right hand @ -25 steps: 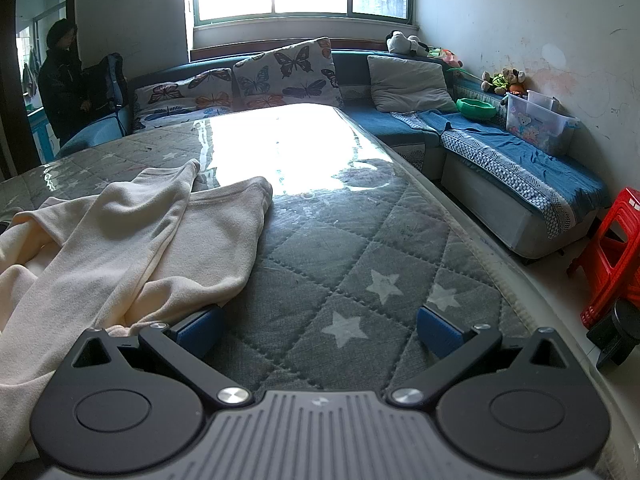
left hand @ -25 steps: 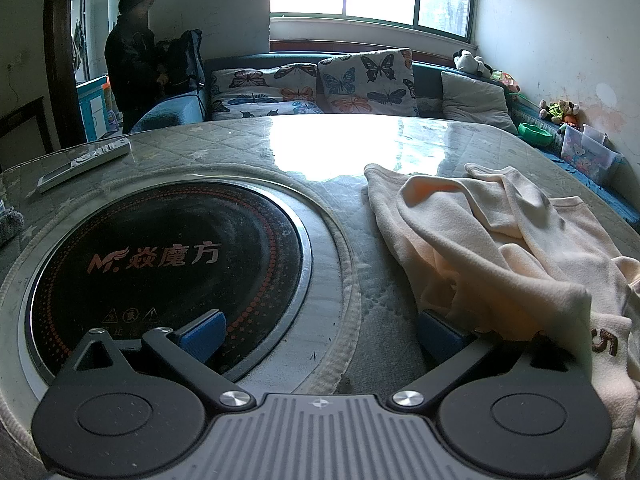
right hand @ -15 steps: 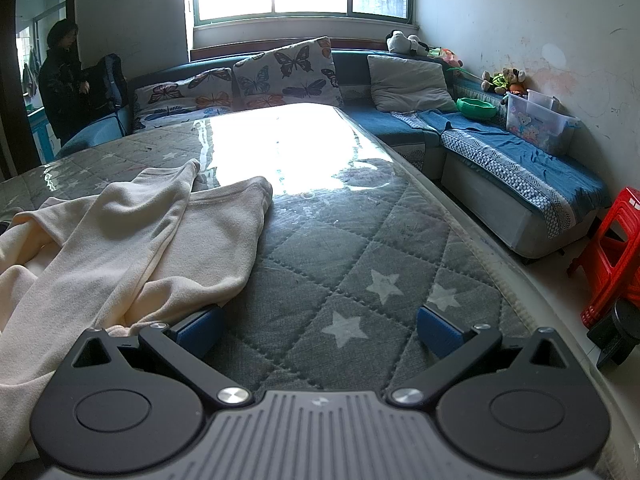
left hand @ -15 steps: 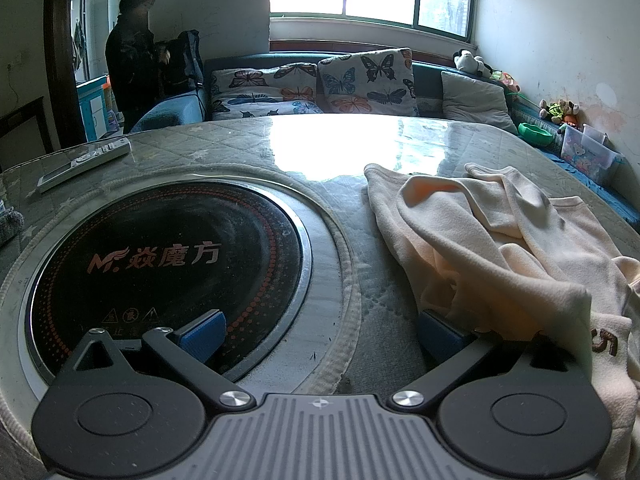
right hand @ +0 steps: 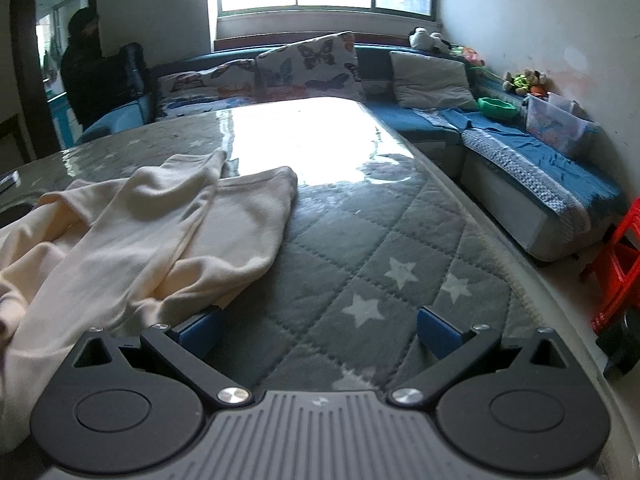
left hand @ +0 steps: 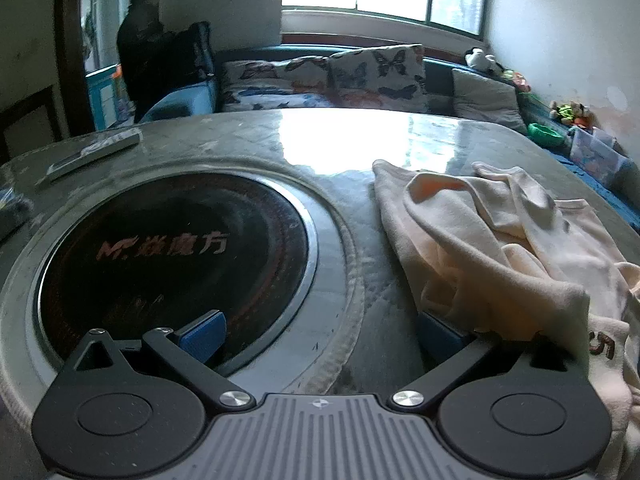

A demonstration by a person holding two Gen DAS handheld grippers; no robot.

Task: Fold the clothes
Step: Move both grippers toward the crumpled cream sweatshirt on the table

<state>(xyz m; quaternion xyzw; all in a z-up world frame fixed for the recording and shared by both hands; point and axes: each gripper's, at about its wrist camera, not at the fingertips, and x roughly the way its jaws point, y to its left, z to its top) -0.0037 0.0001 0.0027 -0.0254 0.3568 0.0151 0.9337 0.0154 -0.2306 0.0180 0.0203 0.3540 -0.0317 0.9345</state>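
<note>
A crumpled cream garment (left hand: 500, 248) lies on the quilted grey table cover, to the right in the left wrist view and to the left in the right wrist view (right hand: 152, 240). My left gripper (left hand: 320, 332) is open, low over the table; its right finger touches the garment's near edge, which drapes over the gripper body. My right gripper (right hand: 318, 330) is open and empty; its left finger sits at the garment's hem, its right finger over bare star-patterned cover (right hand: 380, 280).
A round black induction hob (left hand: 172, 252) is set in the table at left. A remote (left hand: 92, 154) lies at far left. A sofa with butterfly cushions (right hand: 304, 68) rings the table. A person (left hand: 144, 40) stands at the back left. A red stool (right hand: 620, 264) stands at right.
Both views have shifted slightly, as both grippers lifted or tilted a little. The garment lies as before. Both grippers stay open.
</note>
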